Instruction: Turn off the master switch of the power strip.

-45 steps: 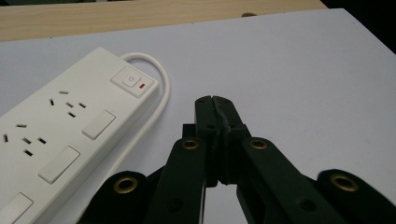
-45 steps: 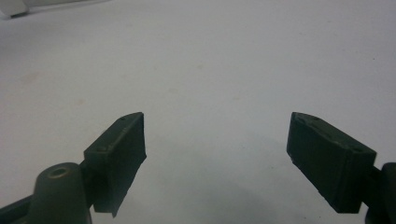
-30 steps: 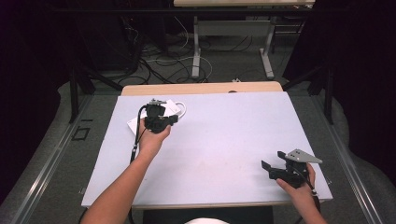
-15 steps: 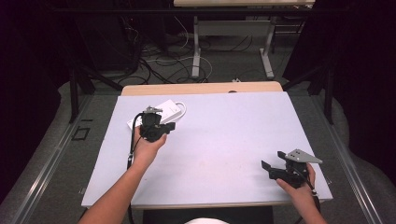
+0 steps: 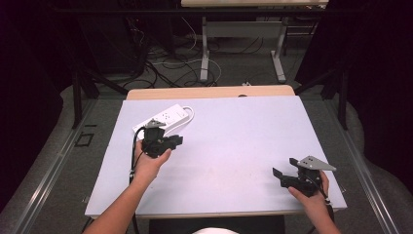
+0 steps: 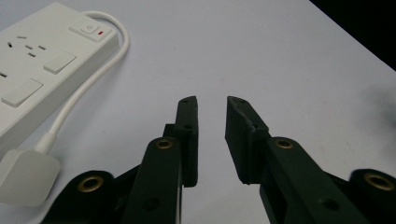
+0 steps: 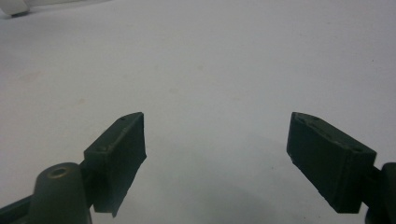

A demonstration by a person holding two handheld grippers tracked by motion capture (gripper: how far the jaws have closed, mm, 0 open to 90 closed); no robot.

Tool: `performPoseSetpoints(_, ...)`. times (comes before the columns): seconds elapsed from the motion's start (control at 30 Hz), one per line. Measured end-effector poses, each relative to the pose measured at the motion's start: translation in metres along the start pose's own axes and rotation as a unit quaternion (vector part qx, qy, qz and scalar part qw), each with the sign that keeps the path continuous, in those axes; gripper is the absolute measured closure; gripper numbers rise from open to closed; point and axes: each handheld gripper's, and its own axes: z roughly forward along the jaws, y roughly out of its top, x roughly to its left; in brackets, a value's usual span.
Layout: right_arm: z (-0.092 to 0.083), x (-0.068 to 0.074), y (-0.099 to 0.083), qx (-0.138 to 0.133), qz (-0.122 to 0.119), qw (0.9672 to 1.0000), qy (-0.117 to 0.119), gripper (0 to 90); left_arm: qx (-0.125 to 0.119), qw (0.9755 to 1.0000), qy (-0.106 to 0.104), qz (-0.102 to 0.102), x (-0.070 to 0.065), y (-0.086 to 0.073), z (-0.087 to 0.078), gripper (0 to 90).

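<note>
A white power strip [image 5: 164,117] lies flat at the far left of the pale table [image 5: 234,131], its white cable [image 6: 88,88] looping back to a plug [image 6: 23,177]. My left gripper [image 5: 177,140] hovers just in front of the strip, apart from it. In the left gripper view its jaws [image 6: 212,100] have just been opening to a narrow gap, with nothing between them. The strip [image 6: 42,70] sits to their upper left. My right gripper [image 5: 283,167] rests near the front right corner, open wide, with bare table between its fingers [image 7: 217,121].
A wooden strip [image 5: 209,91] borders the table's far edge. Beyond it are metal table legs and loose cables on the floor [image 5: 195,63]. A white corner of something shows at the top left of the right gripper view [image 7: 16,7].
My left hand has drawn back from the power strip toward the near edge, uncovering the strip. The right hand has stayed where it was.
</note>
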Motion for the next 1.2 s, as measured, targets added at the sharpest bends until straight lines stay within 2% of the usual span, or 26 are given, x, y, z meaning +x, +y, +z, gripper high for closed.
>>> performPoseSetpoints(0.23,0.001,0.000,0.000,-0.005,-0.001,1.0000,0.004,19.4,-0.003,1.0000,0.002,-0.005,0.001,-0.009,-0.004,57.9)
performPoseSetpoints(0.3,0.001,0.000,0.000,-0.005,0.001,1.0000,0.002,19.4,-0.007,1.0000,0.005,0.000,0.001,-0.011,-0.005,54.7)
performPoseSetpoints(0.37,0.001,0.000,0.000,-0.003,-0.001,1.0000,0.003,19.4,-0.008,0.9998,0.017,0.011,0.001,-0.013,-0.007,50.4)
performPoseSetpoints(0.43,0.001,-0.001,-0.001,-0.004,-0.003,1.0000,0.004,19.4,-0.011,0.9998,0.015,0.007,0.000,-0.014,-0.008,48.4)
performPoseSetpoints(0.5,0.001,-0.001,-0.001,-0.003,-0.003,1.0000,0.004,19.5,-0.015,0.9997,0.016,0.013,0.000,-0.016,-0.010,46.0)
performPoseSetpoints(0.6,0.001,-0.001,-0.001,-0.004,-0.003,1.0000,0.004,19.4,-0.015,0.9992,0.014,0.035,0.001,-0.019,-0.014,42.2)
performPoseSetpoints(0.63,0.002,0.000,-0.001,-0.008,-0.003,1.0000,0.000,19.4,-0.023,0.9992,0.014,0.029,0.000,-0.021,-0.014,40.4)
performPoseSetpoints(0.77,0.001,0.000,-0.001,-0.006,0.003,1.0000,0.001,19.4,-0.030,0.9988,0.013,0.037,0.001,-0.026,-0.018,36.5)
performPoseSetpoints(0.83,0.001,0.000,-0.001,-0.006,0.005,1.0000,0.001,19.4,-0.027,0.9989,0.013,0.038,0.001,-0.028,-0.021,33.5)
performPoseSetpoints(0.9,0.001,0.000,-0.001,-0.006,0.004,1.0000,0.001,19.4,-0.029,0.9990,0.013,0.032,0.001,-0.030,-0.024,29.4)
performPoseSetpoints(1.0,0.001,0.000,0.000,-0.006,0.001,1.0000,-0.003,19.4,-0.039,0.9990,0.001,0.020,0.002,-0.034,-0.027,21.5)
performPoseSetpoints(1.03,0.000,0.000,0.000,0.003,0.001,1.0000,0.001,19.4,-0.041,0.9990,-0.002,0.019,0.003,-0.035,-0.028,20.1)
performPoseSetpoints(1.07,-0.001,0.000,0.000,0.007,0.001,1.0000,0.002,19.4,-0.041,0.9990,-0.002,0.019,0.003,-0.035,-0.029,18.7)
performPoseSetpoints(1.13,0.000,0.000,0.000,-0.005,0.001,1.0000,-0.001,19.4,-0.040,0.9991,-0.001,0.017,0.003,-0.037,-0.031,14.0)
performPoseSetpoints(1.2,0.000,0.000,0.000,-0.005,0.003,1.0000,-0.001,19.4,-0.035,0.9993,-0.001,0.017,0.004,-0.040,-0.033,9.6)
